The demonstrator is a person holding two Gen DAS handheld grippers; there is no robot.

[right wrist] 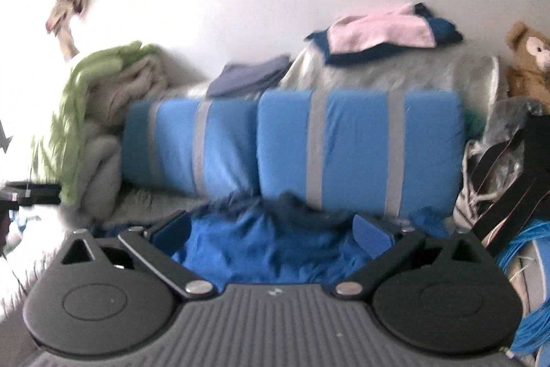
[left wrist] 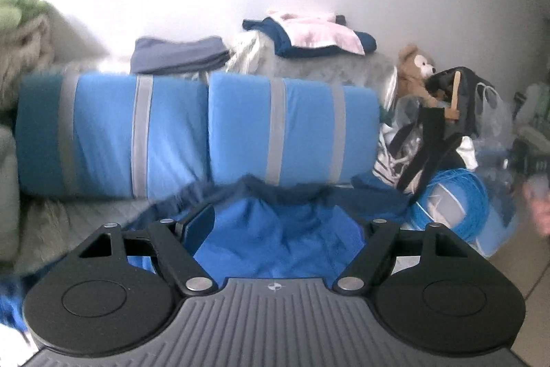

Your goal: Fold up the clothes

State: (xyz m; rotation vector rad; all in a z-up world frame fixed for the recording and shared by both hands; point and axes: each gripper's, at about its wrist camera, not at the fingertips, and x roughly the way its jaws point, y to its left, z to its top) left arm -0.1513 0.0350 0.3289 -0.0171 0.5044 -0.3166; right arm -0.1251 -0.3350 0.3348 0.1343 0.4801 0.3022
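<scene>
A crumpled blue garment [left wrist: 275,233] with a dark navy edge lies on the grey bed cover, right in front of both grippers; it also shows in the right wrist view [right wrist: 268,239]. My left gripper [left wrist: 278,222] is open, its fingers spread on either side of the cloth; the right finger is partly hidden by the cloth. My right gripper [right wrist: 271,229] is open, its blue pads [right wrist: 373,234] wide apart over the same garment. Neither gripper holds anything.
Two blue pillows with grey stripes [left wrist: 199,133] lie across the bed behind the garment. Folded clothes [left wrist: 309,35] lie on a pile at the back. A teddy bear [left wrist: 414,71], bags and a blue cable coil [left wrist: 457,205] are on the right. Blankets [right wrist: 99,112] are piled on the left.
</scene>
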